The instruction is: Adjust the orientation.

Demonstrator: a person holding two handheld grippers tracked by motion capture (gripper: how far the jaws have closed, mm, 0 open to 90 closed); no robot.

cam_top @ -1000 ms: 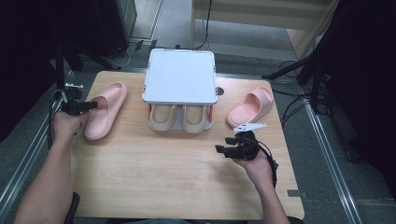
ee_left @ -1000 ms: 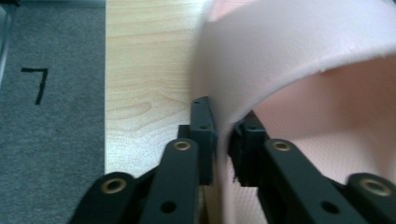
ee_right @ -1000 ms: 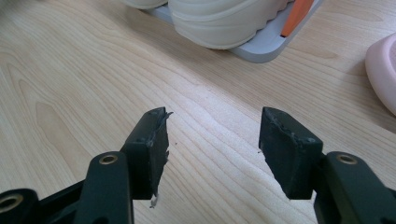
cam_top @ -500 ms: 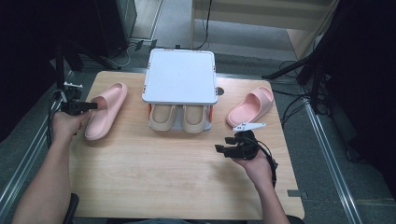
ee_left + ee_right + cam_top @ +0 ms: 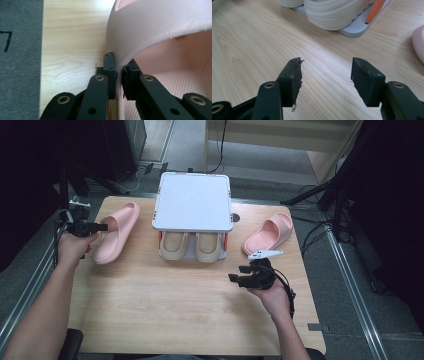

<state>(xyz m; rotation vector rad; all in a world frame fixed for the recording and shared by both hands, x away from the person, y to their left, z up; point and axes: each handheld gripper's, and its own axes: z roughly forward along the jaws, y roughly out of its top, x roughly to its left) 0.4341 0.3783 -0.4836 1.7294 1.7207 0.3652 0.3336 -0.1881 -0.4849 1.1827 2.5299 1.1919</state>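
Note:
A pink slipper point(image 5: 117, 232) lies on the left of the wooden table point(image 5: 165, 305). My left gripper point(image 5: 102, 226) is shut on the edge of its strap. In the left gripper view the two jaws pinch the strap's thin wall point(image 5: 160, 22), one pad outside and one inside, at my left gripper point(image 5: 119, 75). A second pink slipper point(image 5: 270, 234) lies at the right. My right gripper point(image 5: 237, 274) hovers open over bare wood just in front of it, with nothing between the jaws of my right gripper point(image 5: 325, 75).
A small rack with a white top point(image 5: 192, 202) stands at the table's middle back, with a pair of beige slippers point(image 5: 192, 245) on its lower tray point(image 5: 359, 26). Dark stands and cables surround the table. Bare wood stretches across the front half.

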